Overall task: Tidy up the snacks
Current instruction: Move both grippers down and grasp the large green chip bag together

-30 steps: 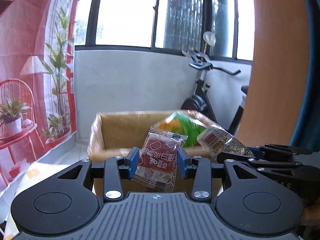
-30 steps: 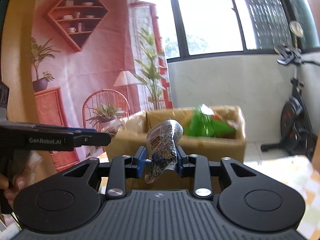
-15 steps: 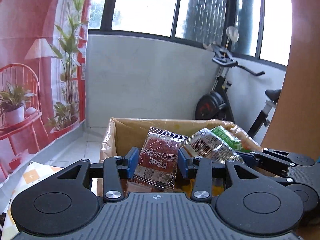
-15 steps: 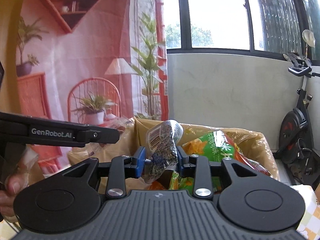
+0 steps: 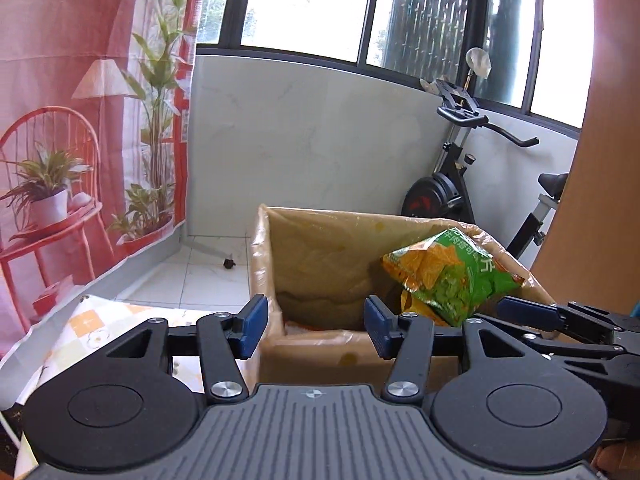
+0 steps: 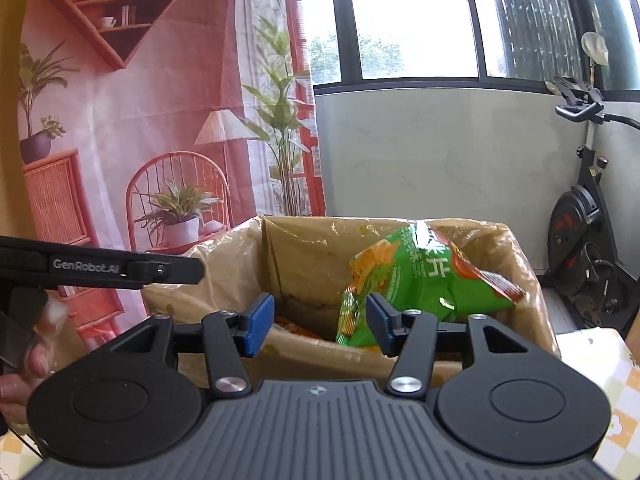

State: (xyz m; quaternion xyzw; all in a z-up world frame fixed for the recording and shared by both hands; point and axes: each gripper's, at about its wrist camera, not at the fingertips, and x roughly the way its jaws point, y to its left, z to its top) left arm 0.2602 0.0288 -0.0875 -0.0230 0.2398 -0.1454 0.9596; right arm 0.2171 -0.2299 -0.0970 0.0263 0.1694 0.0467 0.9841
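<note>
Both grippers stood wide w/ nothing between the blue pads: left gripper (image 5: pixel 314 326) and right gripper (image 6: pixel 320 324) each hung just above the near rim of the cardboard box (image 5: pixel 320 344), fingers pointing fwd over its open top. From the right wrist cam I could see my left gripper's arm (image 6: pixel 120 268) reaching in from the left side, so the two sat side by side, near each other, at abt the same height.

Task thing in sight was the green chip bag (image 6: pixel 424 280). It lay inside the box, leaning up against the right wall, its top poking above the rim. Long axis ran tilted, low end toward the near-middle of the box, high end toward the far right corner. From my right gripper it sat just ahead and a bit right, its low corner close by the right pad; whether it touched, couldn't tell. From the left gripper the bag (image 5: pixel 448 276) was ahead and well to the right, so right hand was the nearer one.

Left half of the box looked open, plastic liner (image 5: pixel 320 248) showing down the far wall; some orange packaging lay low inside, too hidden to name. My guess: drop was done and the next move called for backing both grippers straight toward me, clear of the near rim. Table w/ checked cloth (image 5: pixel 100 324) lay to either side of the box; plenty of room overhead.
</note>
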